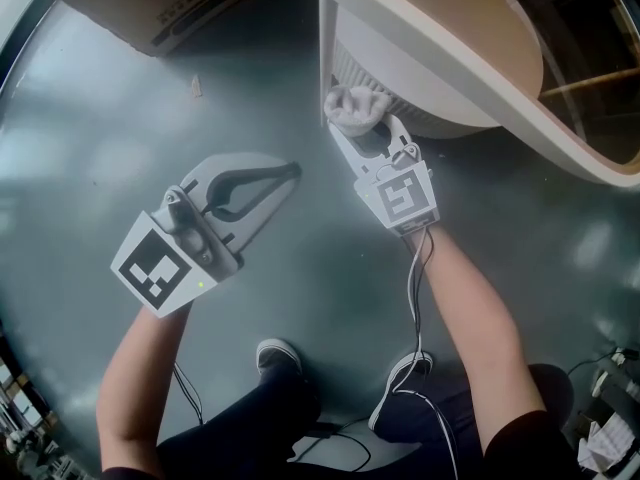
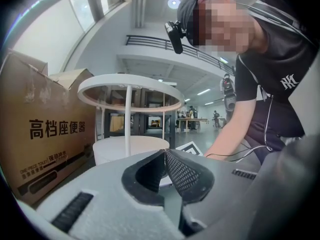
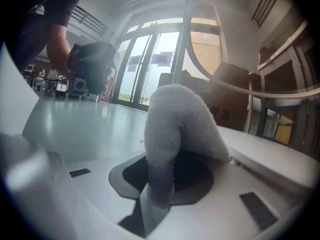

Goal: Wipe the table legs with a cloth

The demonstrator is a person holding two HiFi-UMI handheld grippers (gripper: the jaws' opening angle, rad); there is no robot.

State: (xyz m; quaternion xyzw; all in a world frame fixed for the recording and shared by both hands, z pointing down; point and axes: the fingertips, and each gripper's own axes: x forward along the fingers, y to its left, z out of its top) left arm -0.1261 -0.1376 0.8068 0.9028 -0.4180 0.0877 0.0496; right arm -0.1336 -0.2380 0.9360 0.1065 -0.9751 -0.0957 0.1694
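Observation:
A round table with a white rim (image 1: 470, 78) stands at the upper right on a thin white leg (image 1: 326, 58) and a white round base (image 1: 400, 93). My right gripper (image 1: 365, 126) is shut on a white fluffy cloth (image 1: 355, 108), which sits against the foot of that leg, by the base. In the right gripper view the cloth (image 3: 175, 129) bulges out of the jaws and hides their tips. My left gripper (image 1: 288, 173) hovers over the floor to the left, shut and empty. In its own view the left gripper (image 2: 164, 153) points at the table leg (image 2: 128, 119).
A cardboard box (image 1: 160, 3) lies on the grey floor at the upper left, close to the table; it also fills the left side of the left gripper view as the cardboard box (image 2: 45, 134). The person's shoes (image 1: 277, 353) and cables (image 1: 415, 298) are below the grippers.

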